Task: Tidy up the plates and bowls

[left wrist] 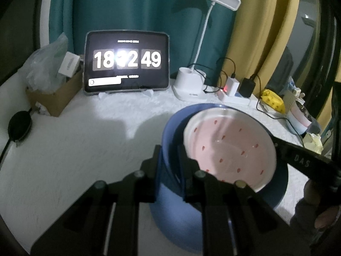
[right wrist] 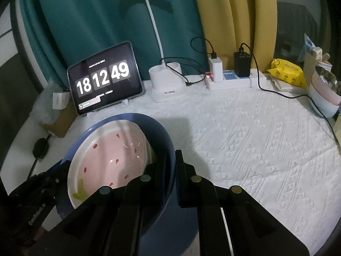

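Observation:
A deep blue bowl (left wrist: pixel 177 219) (right wrist: pixel 127 119) hangs just above the white cloth with a pink plate (left wrist: pixel 230 149) (right wrist: pixel 115 153), dotted with red seeds, lying tilted inside it. My left gripper (left wrist: pixel 170 160) is shut on the bowl's left rim, one finger inside the wall and one outside. On the opposite rim my right gripper (right wrist: pixel 171 164) is shut the same way. Each gripper shows in the other's view: the right gripper (left wrist: pixel 302 160) at the bowl's far side, the left gripper (right wrist: pixel 53 177) at the lower left.
A tablet clock (right wrist: pixel 104 79), a white desk lamp (right wrist: pixel 166 85) and a power strip (right wrist: pixel 230 81) with chargers and cables line the back. A cardboard box (left wrist: pixel 55 100) and black round pad (left wrist: pixel 20 125) sit left. Stacked pale bowls (right wrist: pixel 324 100) and a yellow packet (right wrist: pixel 287 72) stand right.

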`<state>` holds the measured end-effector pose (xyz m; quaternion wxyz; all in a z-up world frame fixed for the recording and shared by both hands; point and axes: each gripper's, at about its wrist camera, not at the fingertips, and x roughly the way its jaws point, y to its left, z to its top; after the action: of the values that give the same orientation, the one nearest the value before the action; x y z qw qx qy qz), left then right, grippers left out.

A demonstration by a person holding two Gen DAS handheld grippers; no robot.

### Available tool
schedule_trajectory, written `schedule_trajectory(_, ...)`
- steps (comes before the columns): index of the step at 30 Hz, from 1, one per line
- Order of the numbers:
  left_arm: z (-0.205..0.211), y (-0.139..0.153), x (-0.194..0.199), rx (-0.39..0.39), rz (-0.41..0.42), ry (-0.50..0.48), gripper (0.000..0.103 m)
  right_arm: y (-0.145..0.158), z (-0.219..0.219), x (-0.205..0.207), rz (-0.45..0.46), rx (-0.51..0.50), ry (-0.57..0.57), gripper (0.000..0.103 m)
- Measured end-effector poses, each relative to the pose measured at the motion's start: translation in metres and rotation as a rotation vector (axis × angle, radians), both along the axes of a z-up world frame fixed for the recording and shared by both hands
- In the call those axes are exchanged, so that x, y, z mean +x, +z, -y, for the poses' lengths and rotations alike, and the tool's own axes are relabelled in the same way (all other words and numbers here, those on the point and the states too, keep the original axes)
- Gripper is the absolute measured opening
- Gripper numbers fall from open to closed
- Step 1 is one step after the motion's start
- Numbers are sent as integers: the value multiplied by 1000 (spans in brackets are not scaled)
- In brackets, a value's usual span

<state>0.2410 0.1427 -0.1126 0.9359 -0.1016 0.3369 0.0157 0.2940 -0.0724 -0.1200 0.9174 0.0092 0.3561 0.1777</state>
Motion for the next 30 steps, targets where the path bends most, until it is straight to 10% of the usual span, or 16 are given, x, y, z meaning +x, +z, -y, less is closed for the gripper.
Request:
schedule_trajectory(18, 3, 0, 3, 9, -21, 28, 17, 0, 1, 3, 5, -45, 21, 13)
schedule_trajectory(30, 11, 3, -10, 40, -25, 47, 19, 4, 16, -9, 29, -82, 11, 51)
